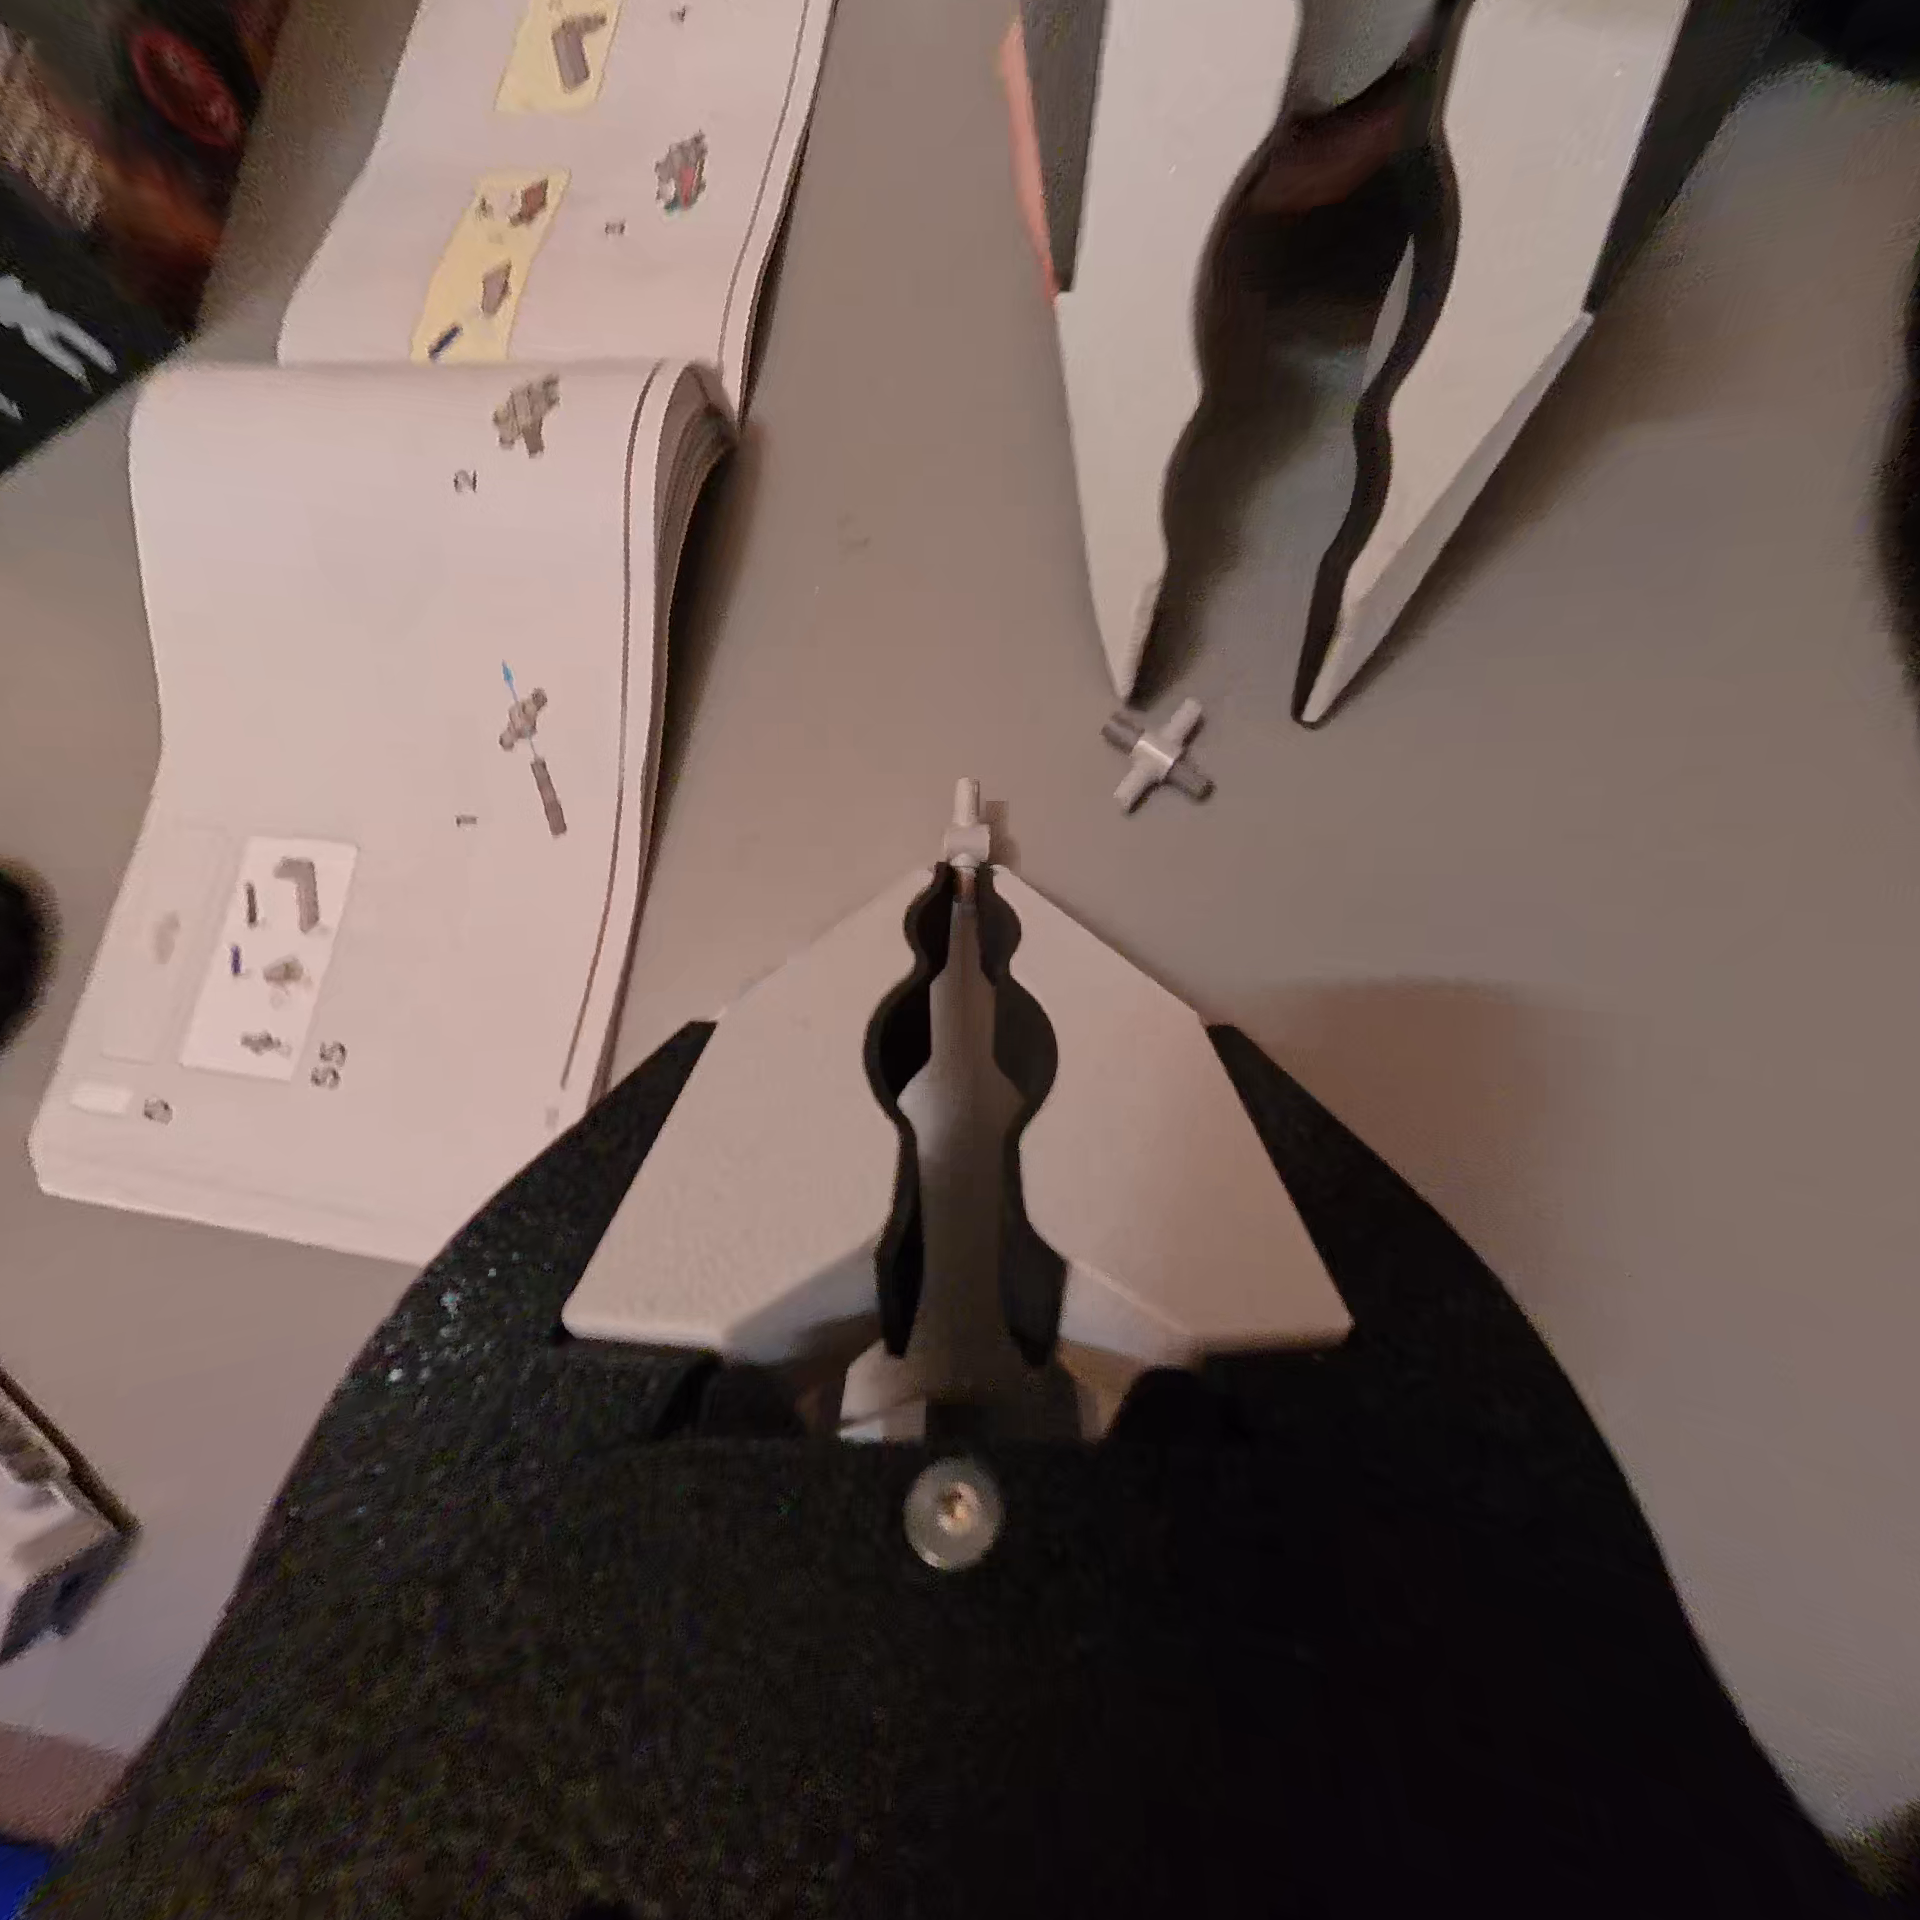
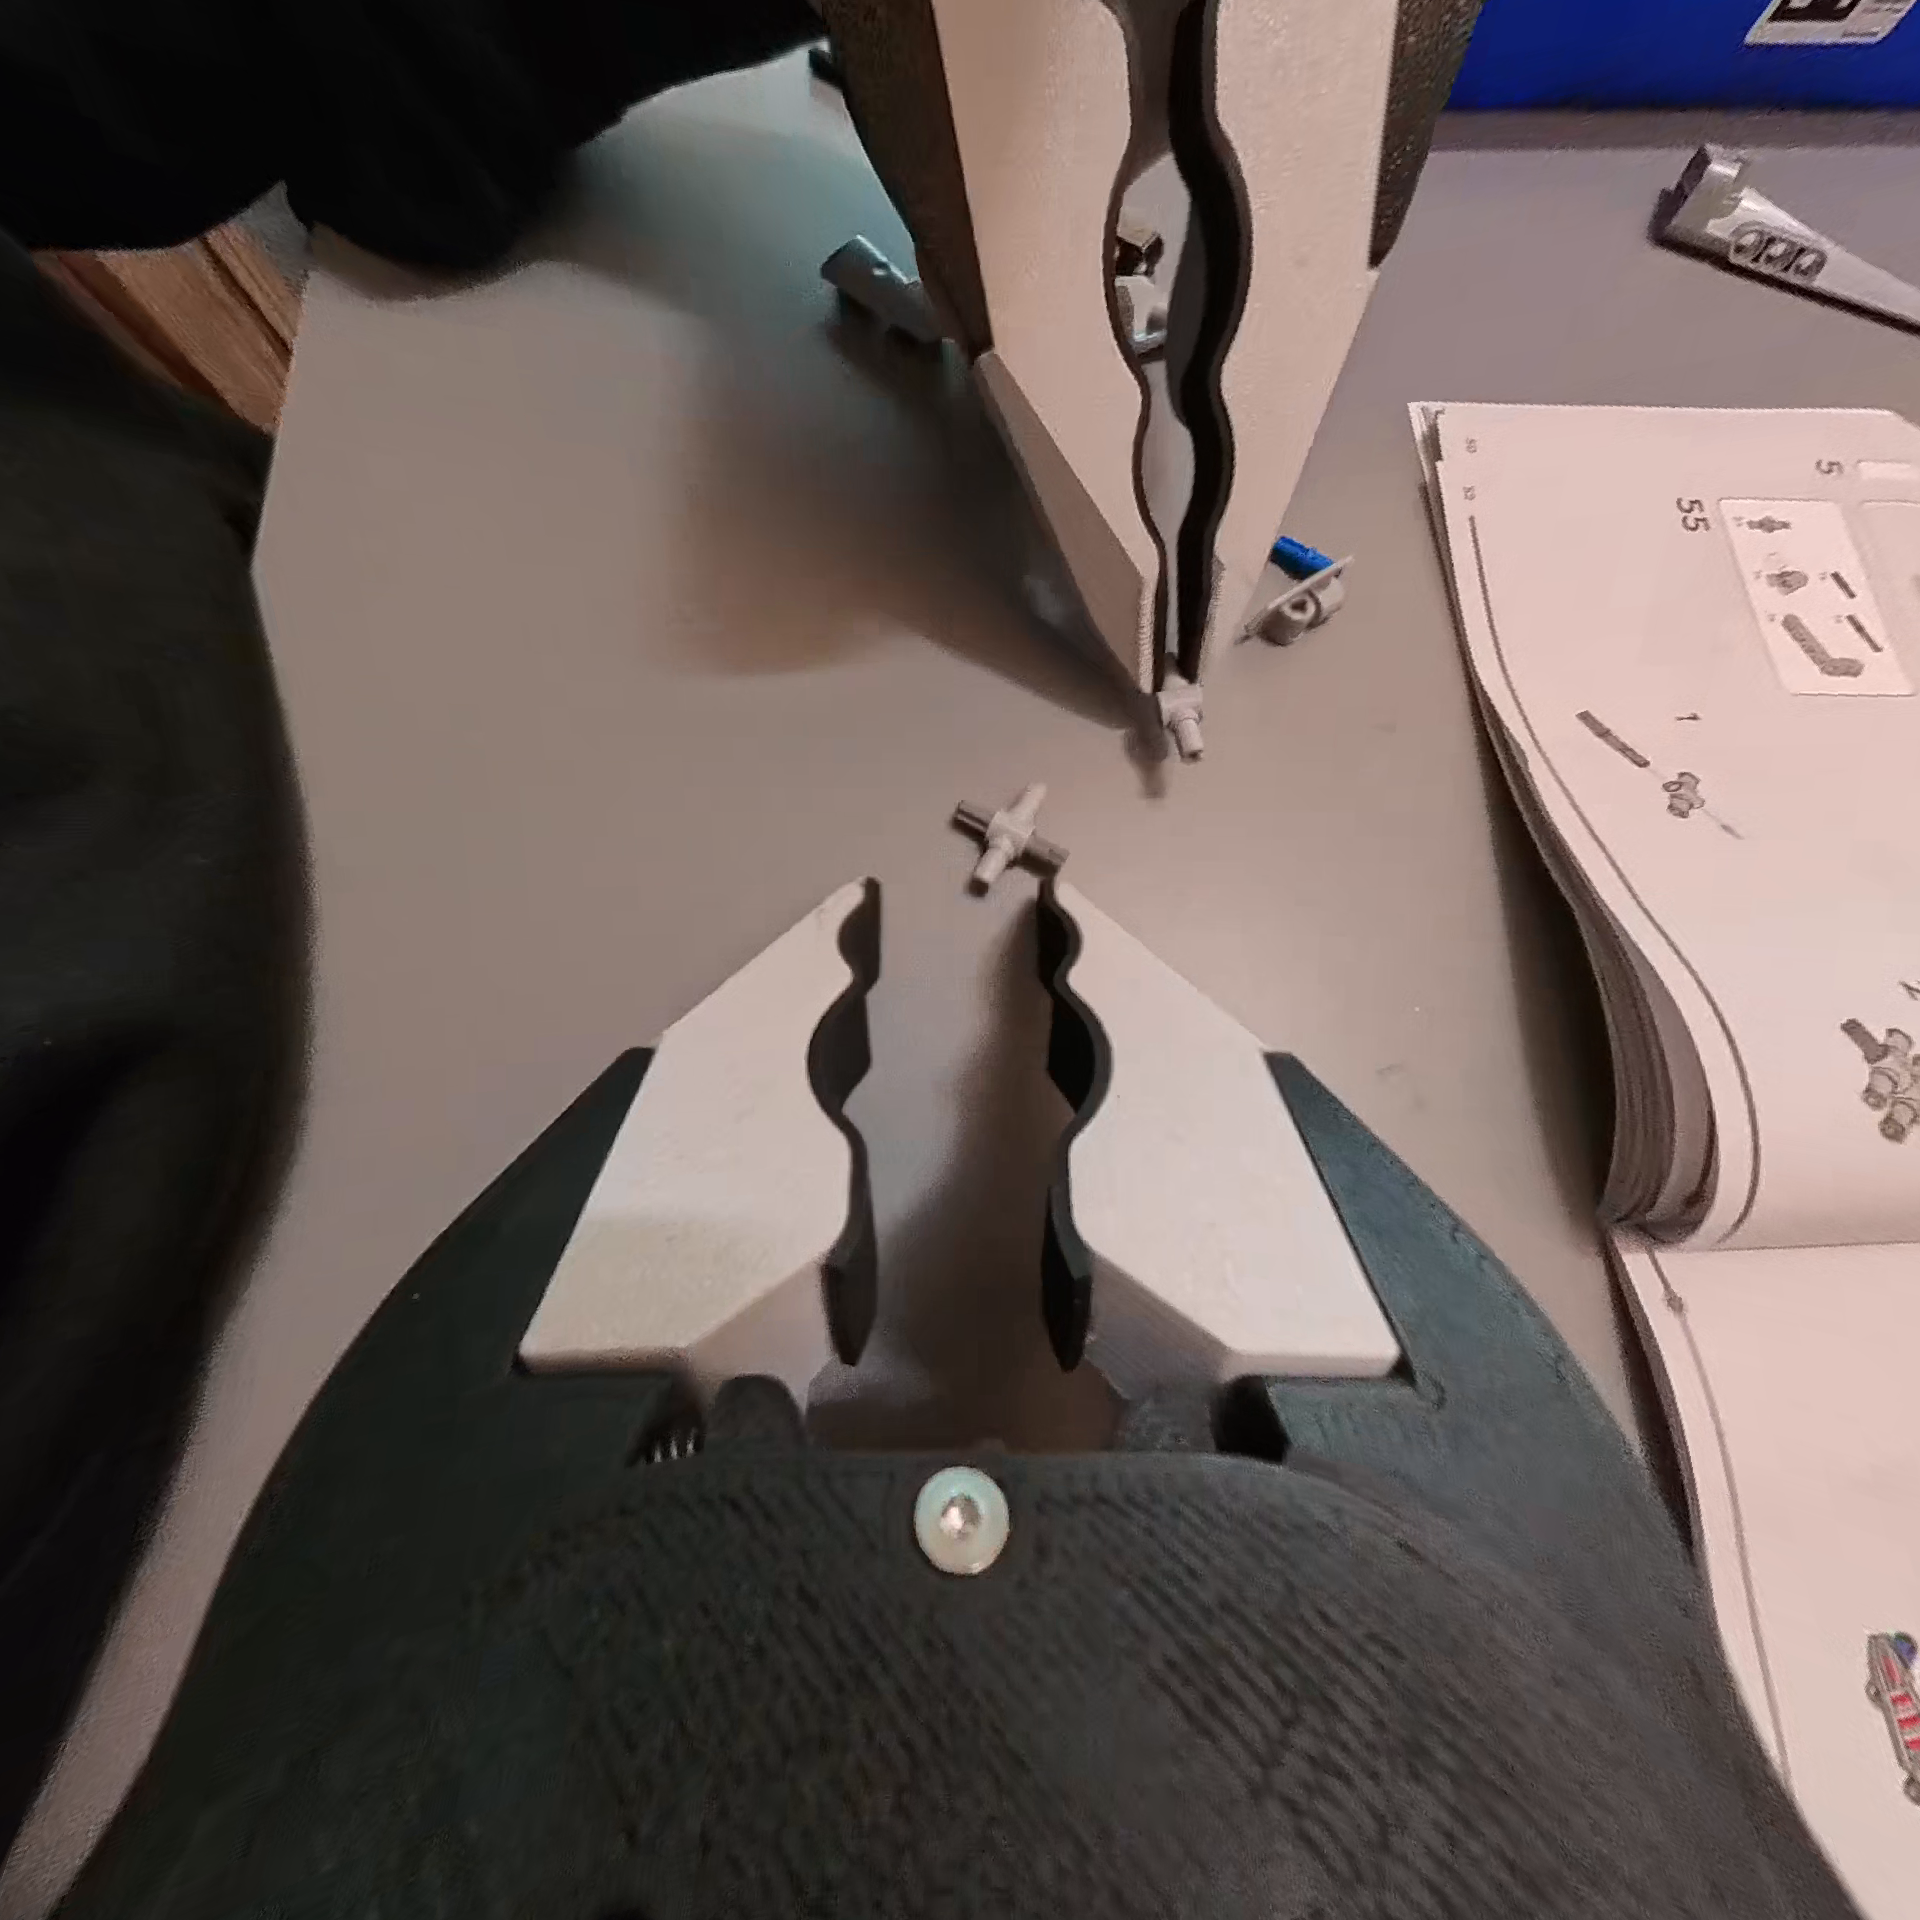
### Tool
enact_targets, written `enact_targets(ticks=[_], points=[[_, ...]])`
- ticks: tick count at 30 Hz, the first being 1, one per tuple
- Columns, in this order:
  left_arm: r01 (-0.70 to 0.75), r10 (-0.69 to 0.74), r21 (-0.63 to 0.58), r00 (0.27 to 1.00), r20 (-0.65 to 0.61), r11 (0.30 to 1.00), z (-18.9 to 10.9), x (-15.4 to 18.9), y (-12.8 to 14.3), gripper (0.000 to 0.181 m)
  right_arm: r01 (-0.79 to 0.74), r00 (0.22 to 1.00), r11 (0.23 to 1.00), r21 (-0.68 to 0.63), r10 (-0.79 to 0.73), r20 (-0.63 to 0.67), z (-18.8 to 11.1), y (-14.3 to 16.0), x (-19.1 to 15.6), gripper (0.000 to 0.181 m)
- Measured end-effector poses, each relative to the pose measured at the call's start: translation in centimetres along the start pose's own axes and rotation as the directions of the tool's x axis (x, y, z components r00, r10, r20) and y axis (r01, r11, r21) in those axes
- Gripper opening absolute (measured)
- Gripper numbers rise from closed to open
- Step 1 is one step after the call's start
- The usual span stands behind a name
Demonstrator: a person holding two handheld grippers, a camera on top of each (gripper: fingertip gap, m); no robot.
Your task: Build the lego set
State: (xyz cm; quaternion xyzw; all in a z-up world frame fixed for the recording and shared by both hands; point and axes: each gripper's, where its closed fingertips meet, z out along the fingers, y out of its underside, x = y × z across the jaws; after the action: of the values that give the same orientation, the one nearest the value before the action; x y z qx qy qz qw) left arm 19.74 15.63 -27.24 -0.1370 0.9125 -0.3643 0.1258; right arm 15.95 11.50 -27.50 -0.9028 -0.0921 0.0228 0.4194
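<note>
Dim, warm light is falling from overhead — soft shadows are pooling beneath the fingertips [image 2: 1169,665], while blur and wide-angle bending are smearing everything beyond them.

cross piece [image 1: 1156,768] on table [image 1: 1455,935] | between both claws | booklet [image 1: 416,727] beside

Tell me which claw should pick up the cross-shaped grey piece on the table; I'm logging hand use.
The right claw, probably. It is open and empty, with the cross-shaped piece lying just past its tips. The left claw is already shut on a small light-grey connector, so it has no free grip.
</note>
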Motion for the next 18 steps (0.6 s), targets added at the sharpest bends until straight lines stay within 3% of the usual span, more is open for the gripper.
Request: enact_targets(ticks=[8,13,18], points=[[-0.214,0.214,0.105,0.977,0.009,0.971,0.5,0.2,-3.4,0.002,-0.092,0.987,0.983,0.158,0.111,-0.118,-3.1,-0.6,4.8,0.025],[-0.269,0.273,0.131,0.962,-0.007,0.954,1.0,0.7,-4.2,0.002,-0.018,0.996,0.989,0.147,0.03,-0.08,-2.2,-1.0,3.7,0.01],[-0.274,0.279,0.114,0.96,-0.032,0.955,1.2,1.0,-3.8,0.002,0.004,0.996,0.989,0.15,0.008,-0.084,-2.1,-1.2,3.5,0.011]])
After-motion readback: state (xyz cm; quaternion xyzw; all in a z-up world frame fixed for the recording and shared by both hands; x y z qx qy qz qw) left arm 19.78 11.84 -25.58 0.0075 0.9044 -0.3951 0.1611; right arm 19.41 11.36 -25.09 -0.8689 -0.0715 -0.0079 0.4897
